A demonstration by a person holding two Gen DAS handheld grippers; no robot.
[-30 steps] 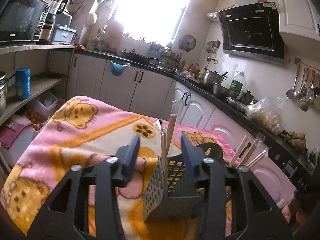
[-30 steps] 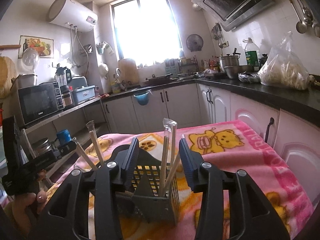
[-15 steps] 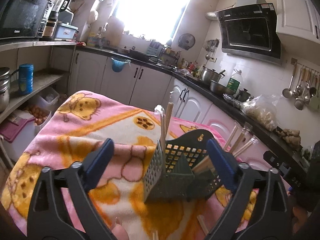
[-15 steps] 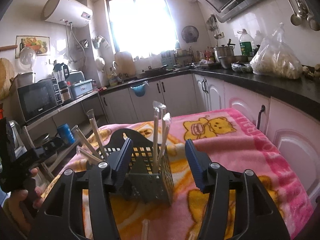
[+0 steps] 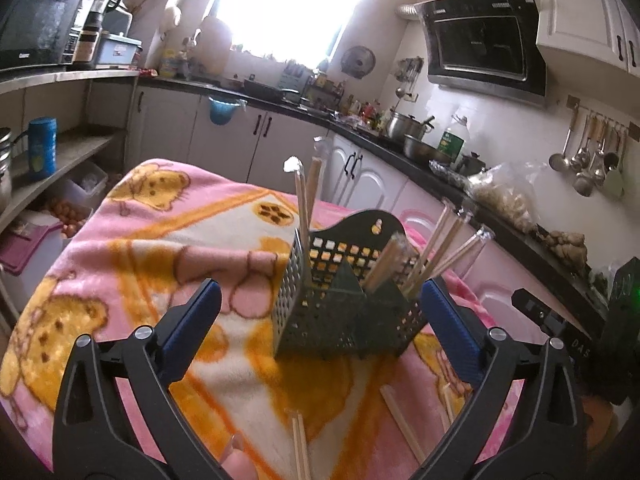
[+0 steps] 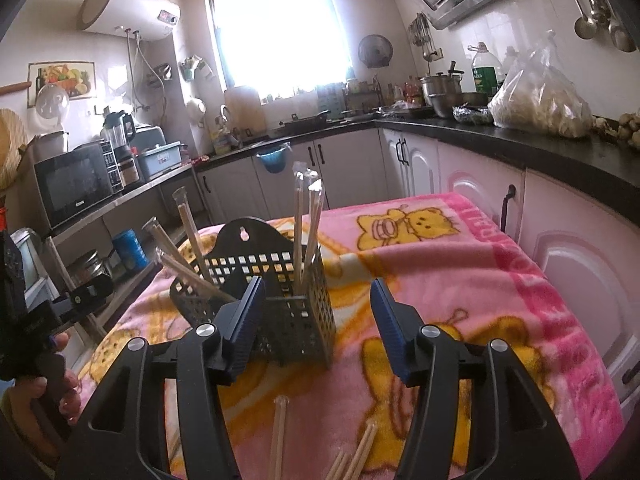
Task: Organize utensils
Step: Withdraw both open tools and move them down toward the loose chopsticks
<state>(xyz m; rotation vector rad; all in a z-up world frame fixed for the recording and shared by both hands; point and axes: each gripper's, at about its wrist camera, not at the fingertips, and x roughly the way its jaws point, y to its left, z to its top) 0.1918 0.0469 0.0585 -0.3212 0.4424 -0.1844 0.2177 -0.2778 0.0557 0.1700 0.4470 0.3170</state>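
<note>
Both tongs spread wide and empty, left (image 5: 320,320) and right (image 6: 318,312), hovering just short of the dark basket (image 5: 348,300) with several wrapped chopsticks (image 5: 306,204) standing inside, loose chopsticks (image 6: 278,436) lying on the pink blanket (image 6: 460,260) right beneath, likely next for pickup.

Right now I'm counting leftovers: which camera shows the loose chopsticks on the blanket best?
The left wrist view: several loose chopsticks lie spread on the blanket before the caddy. The right wrist view shows only a few ends, cropped at the bottom edge.
</note>
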